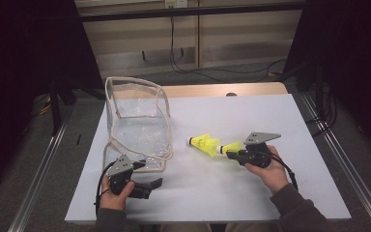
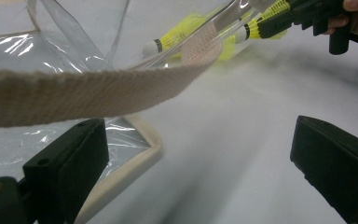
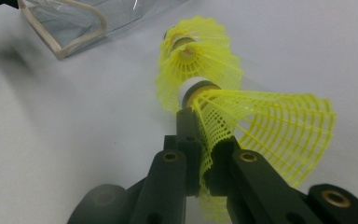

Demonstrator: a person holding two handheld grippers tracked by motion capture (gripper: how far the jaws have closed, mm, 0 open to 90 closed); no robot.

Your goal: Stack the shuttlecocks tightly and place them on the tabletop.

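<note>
In your left tool view the bag's woven strap point(image 2: 74, 93) crosses the frame and hides much of the clear bag point(image 1: 137, 123) behind it, and both of that tool's tips are cut off at the bottom edge. Your left tool point(image 1: 147, 186) rests released on the worktop point(image 1: 251, 116), just beside the bag's near corner. Your right tool point(image 1: 232, 152) is clenched on the mesh skirt of one yellow shuttlecock point(image 3: 261, 126); a second shuttlecock point(image 1: 203, 143) lies just ahead of it, cork pointing toward the bag.
</note>
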